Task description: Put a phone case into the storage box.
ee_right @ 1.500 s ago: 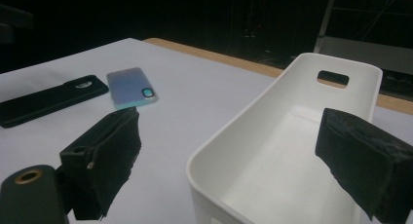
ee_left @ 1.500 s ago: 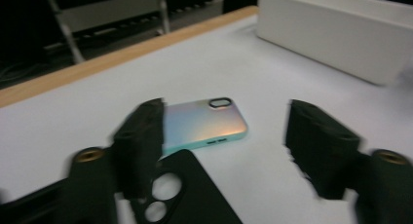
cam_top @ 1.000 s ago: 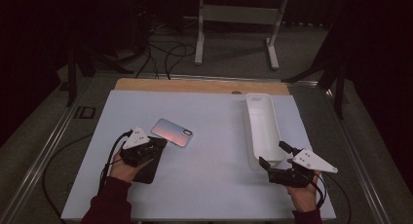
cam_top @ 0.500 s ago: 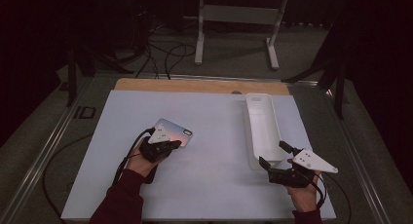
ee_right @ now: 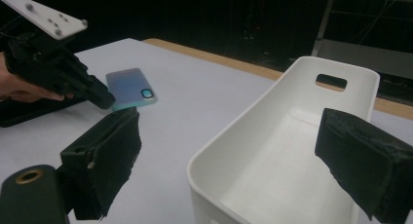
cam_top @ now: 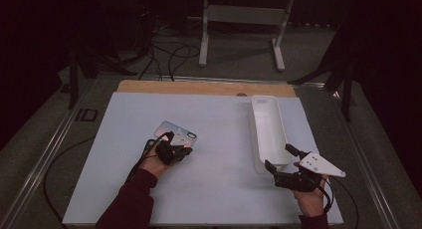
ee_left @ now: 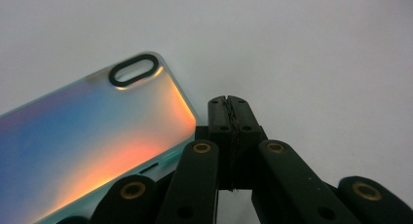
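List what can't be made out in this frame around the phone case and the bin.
- Phone case: left gripper view cuts off its near end at the frame's edge and behind the left gripper; contact is unclear.
- White bin: right gripper view crops its near wall; the right gripper jaws cover part.
- High view: case details too small.

On the counter (cam_top: 219, 139), the phone case (cam_top: 171, 132) lies flat on the left half, and the long tray (cam_top: 268, 132) stands on the right half, running from near the far edge toward the person. The left tool (cam_top: 175, 150) sits at the near right edge of the phone case, just beside it. The right tool (cam_top: 284, 165) is at the tray's near end, one jaw on each side of the tray's near wall; the two tools are well apart.
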`<state>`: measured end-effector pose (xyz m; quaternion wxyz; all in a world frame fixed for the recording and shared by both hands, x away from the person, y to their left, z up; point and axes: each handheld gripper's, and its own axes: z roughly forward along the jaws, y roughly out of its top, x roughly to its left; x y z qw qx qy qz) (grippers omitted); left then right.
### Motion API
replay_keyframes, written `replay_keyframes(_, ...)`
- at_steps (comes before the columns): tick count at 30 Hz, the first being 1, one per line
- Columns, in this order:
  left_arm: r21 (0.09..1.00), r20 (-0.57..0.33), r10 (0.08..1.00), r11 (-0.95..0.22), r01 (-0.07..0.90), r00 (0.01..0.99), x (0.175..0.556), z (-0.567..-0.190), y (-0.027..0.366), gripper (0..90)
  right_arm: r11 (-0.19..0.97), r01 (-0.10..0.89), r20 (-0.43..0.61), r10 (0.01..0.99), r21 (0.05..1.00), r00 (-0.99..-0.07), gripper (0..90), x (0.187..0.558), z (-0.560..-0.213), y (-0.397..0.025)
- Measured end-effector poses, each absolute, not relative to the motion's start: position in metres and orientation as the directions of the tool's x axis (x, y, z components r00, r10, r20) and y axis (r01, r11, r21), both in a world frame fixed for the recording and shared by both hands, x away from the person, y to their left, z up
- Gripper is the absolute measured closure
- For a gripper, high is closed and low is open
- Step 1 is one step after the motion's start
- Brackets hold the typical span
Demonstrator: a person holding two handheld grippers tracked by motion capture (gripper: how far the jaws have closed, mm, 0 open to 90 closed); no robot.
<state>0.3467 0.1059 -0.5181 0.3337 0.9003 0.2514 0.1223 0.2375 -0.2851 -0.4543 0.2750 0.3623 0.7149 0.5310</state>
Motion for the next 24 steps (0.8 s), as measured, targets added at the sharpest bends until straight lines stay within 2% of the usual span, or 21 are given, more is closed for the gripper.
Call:
replay_keyframes(12,0.624,0.078,0.531,-0.686,0.374,0.844,0.363,-0.523,0.092,90.0,0.173,0.222,-0.011,0.812,0.96,-0.583,9.0,0.237,-0.453,-0.286)
replay_keyframes(24,0.632,0.101,0.614,-0.647,0.426,0.783,0.388,-0.525,0.095,90.0,0.173,0.224,-0.01,0.812,0.959,-0.583,9.0,0.237,-0.453,-0.286)
